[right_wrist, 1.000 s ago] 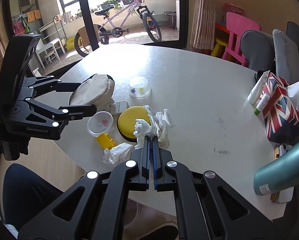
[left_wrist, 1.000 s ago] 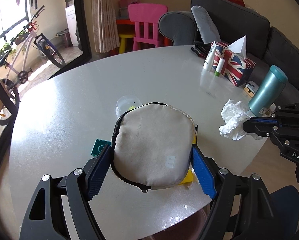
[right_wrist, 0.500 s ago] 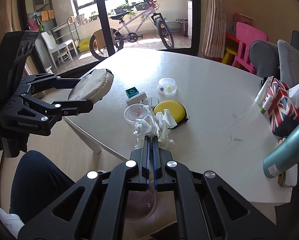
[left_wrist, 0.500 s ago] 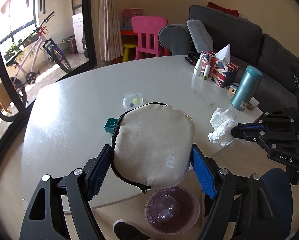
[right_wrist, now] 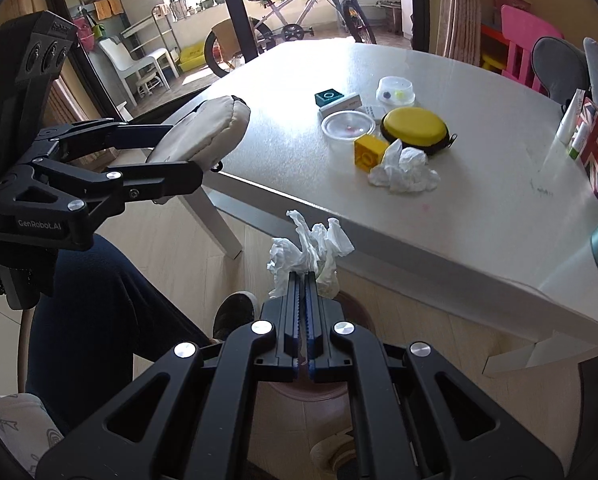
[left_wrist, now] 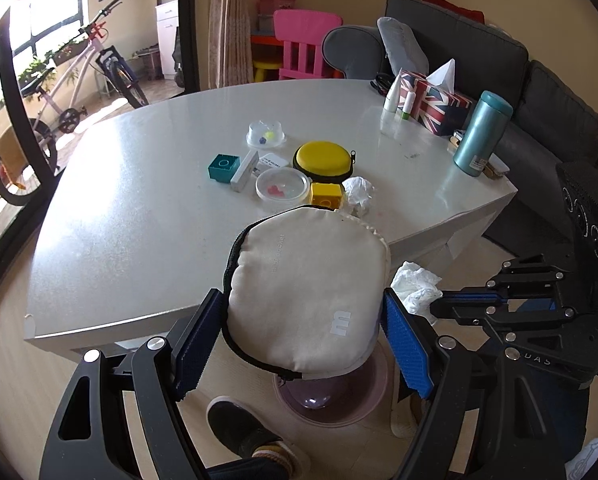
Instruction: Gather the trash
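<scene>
My right gripper (right_wrist: 302, 280) is shut on a crumpled white tissue (right_wrist: 307, 248), held off the table's near edge above a pinkish trash bin (left_wrist: 331, 396) on the floor. The tissue also shows in the left wrist view (left_wrist: 417, 286). My left gripper (left_wrist: 303, 320) is shut on a beige zip pouch (left_wrist: 305, 296), held in the air beside the table, also over the bin. A second crumpled tissue (right_wrist: 403, 168) lies on the white table (right_wrist: 479, 220) near its front edge, next to a yellow block (right_wrist: 369, 152).
On the table are a yellow round case (left_wrist: 323, 160), two clear lidded tubs (left_wrist: 281, 190), a teal block (left_wrist: 223, 166), a flag tissue box (left_wrist: 435, 102) and a teal flask (left_wrist: 481, 134). The person's shoe (left_wrist: 243, 428) is by the bin. A sofa stands behind.
Both grippers have pulled back off the table and lowered toward the floor bin, the right one carrying the tissue, the left one carrying the pouch.
</scene>
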A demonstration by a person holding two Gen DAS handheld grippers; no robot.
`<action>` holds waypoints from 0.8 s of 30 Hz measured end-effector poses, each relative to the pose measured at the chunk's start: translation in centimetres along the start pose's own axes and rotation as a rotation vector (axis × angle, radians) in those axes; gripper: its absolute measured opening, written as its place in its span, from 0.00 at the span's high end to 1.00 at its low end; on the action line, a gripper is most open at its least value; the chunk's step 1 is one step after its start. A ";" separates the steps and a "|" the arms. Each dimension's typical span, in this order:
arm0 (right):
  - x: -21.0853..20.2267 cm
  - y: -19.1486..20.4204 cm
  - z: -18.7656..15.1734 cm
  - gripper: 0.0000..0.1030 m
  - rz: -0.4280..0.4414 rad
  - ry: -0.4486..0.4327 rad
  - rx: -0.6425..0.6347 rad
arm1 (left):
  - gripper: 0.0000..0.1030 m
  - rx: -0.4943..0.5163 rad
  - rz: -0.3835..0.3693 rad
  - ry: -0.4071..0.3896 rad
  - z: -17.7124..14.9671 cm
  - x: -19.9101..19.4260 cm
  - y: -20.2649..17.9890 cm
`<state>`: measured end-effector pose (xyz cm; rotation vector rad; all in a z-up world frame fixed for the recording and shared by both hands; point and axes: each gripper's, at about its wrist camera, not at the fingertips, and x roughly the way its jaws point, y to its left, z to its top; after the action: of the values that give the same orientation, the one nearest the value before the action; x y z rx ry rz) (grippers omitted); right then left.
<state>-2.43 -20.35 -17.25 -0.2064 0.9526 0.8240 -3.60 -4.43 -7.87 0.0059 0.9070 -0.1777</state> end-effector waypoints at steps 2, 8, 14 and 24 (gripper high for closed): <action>1.0 0.2 -0.6 0.98 0.009 0.026 0.011 | 0.27 -0.005 0.000 0.010 -0.8 0.0 0.1; 3.2 0.7 -1.2 0.94 0.028 0.075 0.005 | 0.27 -0.020 -0.002 0.027 -2.3 0.1 0.4; 3.6 0.1 -1.2 0.33 -0.007 0.059 0.011 | 0.27 -0.024 -0.010 0.034 -2.6 0.5 0.3; 1.5 -1.5 -0.8 0.13 -0.063 0.010 0.069 | 0.27 -0.018 -0.026 0.072 -3.6 2.0 -0.5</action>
<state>-1.40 -20.95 -19.17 -0.1799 0.9780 0.7313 -5.25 -4.95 -11.65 -0.0162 0.9807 -0.1950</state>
